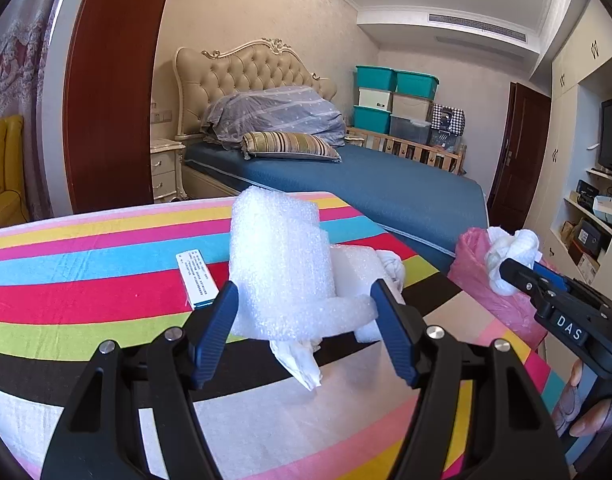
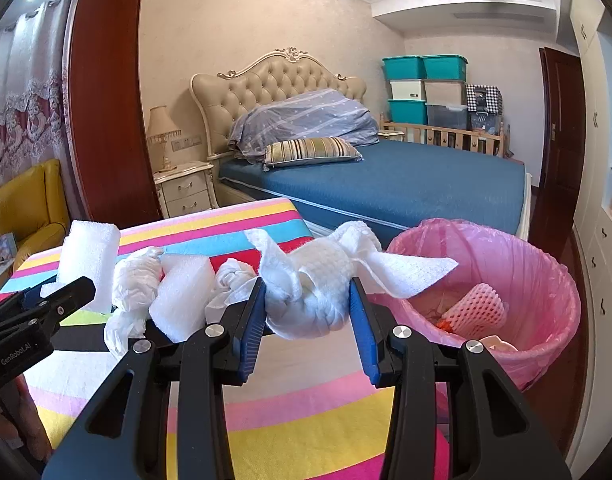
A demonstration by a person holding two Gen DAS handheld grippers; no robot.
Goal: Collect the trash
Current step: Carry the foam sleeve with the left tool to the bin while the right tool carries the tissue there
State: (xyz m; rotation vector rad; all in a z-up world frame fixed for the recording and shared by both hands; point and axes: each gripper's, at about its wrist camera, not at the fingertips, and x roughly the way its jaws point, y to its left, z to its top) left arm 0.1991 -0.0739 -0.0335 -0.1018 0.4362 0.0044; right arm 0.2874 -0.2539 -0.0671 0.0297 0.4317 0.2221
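Right gripper (image 2: 306, 300) clamped on tissue wad (image 2: 317, 284), beside the bin (image 2: 545, 280) (pink liner). Left gripper (image 1: 304, 300) wide open around foam (image 1: 280, 264), not squeezing.

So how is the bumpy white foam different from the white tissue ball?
The foam sheet stands tall on the striped table between the left gripper's fingers; the tissue wad is up off the table, squeezed in the right gripper near the pink bin. The foam looks bubbly and stiff; the tissue looks soft and crumpled, with loose corners. Both are white trash.
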